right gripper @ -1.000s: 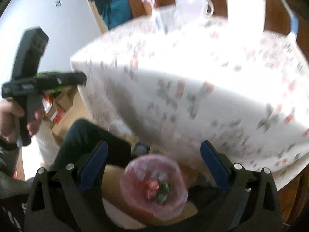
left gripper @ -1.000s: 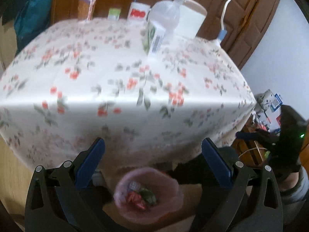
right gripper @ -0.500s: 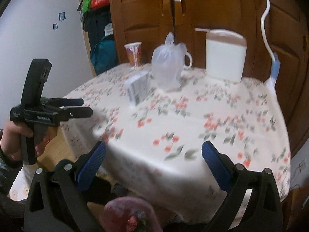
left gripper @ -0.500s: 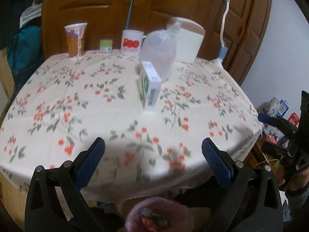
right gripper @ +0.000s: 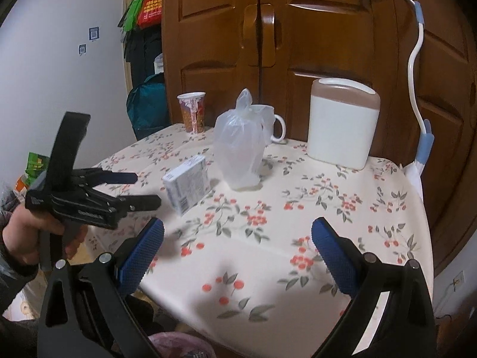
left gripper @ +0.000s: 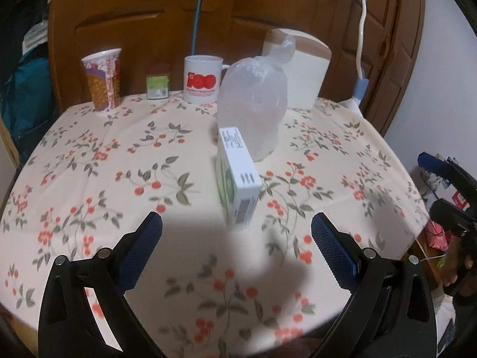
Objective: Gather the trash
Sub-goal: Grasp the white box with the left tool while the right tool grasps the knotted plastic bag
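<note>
Left gripper [left gripper: 237,240] spread wide, nothing between the pads, hovering over the near edge of the flowered tablecloth [left gripper: 104,164]. Right gripper [right gripper: 238,246] likewise wide apart and empty, over the near right part of the cloth.

Just below the right gripper, at the frame bottom: rim of a pink-lined bin [right gripper: 179,347], partly hidden under the table edge. Contents not legible.

Just ahead of the left gripper, slightly right of centre: small white-and-green carton [left gripper: 238,179], standing on a narrow side. Probably the next trash item. Risk: tall and narrow, so a nudge from one pad before the other closes could tip it over or push it back into the bag.

Directly behind the carton, near or touching (cannot tell): knotted clear plastic bag [left gripper: 253,107]. Risk: thin film, likely to slip or be pinched together with the carton.

Farther on, at the back edge: paper cup [left gripper: 103,82], small green packet [left gripper: 158,85], white mug [left gripper: 201,79], white canister [right gripper: 342,122]. Risk: trash versus keepers unclear; mug and canister probably keepers.

Both grippers close together here; collision possible if both reach for the carton.
</note>
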